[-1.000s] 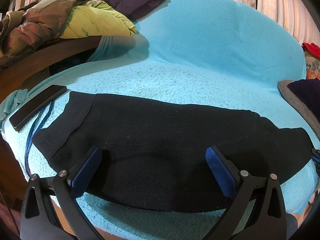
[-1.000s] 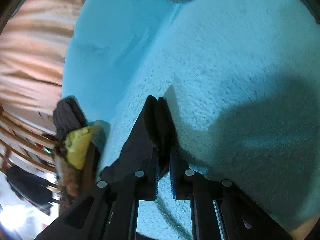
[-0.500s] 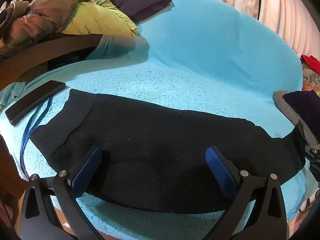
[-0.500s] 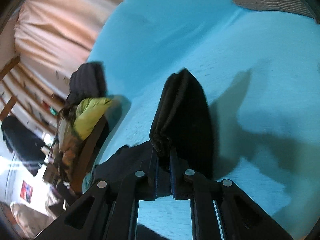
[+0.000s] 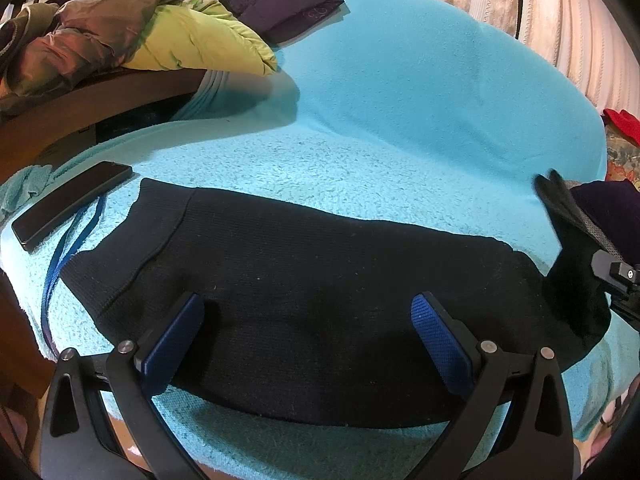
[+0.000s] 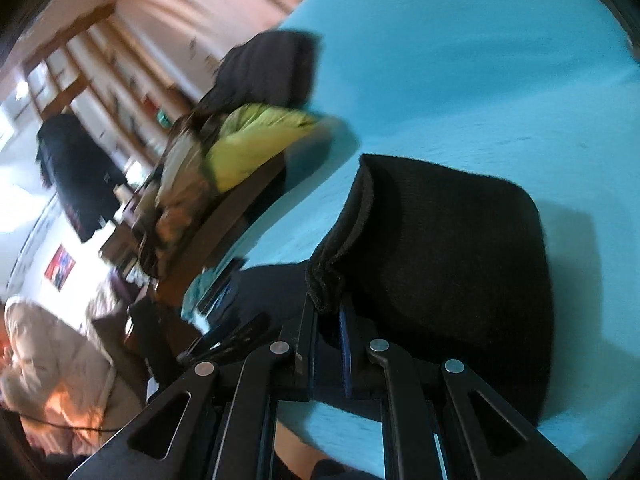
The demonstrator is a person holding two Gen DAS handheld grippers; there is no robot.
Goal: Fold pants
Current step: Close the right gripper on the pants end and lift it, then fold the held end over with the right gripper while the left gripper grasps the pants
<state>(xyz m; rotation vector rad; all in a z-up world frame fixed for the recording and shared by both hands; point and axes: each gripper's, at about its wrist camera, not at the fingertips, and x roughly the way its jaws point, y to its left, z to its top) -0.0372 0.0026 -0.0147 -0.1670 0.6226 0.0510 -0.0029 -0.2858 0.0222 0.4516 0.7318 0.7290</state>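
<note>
Around the black pants [image 5: 320, 300] several other things crowd the turquoise blanket [image 5: 400, 100] that covers the seat and its backrest. At about ten o'clock in the left wrist view a dark phone [image 5: 72, 204] lies flat, close to the waistband end of the pants but apart from it, and a blue strap [image 5: 60, 264] runs from under the phone down along the blanket's left edge. Farther off at eleven o'clock a heap of jackets [image 5: 168, 28], one yellow-green and one dark and quilted, sits on a wooden armrest [image 5: 100, 100]. At three o'clock a dark garment on a grey cushion [image 5: 608, 216] presses in beside the lifted hem end. The pants lie flat across the seat from nine to three o'clock, with their near edge close to the blanket's front edge. The left gripper [image 5: 308, 328] hovers over their middle with its blue pads [image 5: 440, 332] spread wide apart and nothing between them. The right gripper [image 6: 326, 316] is clamped tight on the hem of the pants, and the cloth folds back over its fingers, raised off the blanket. Bare blanket stretches from the far edge of the pants up to twelve o'clock, wide and uncluttered.
</note>
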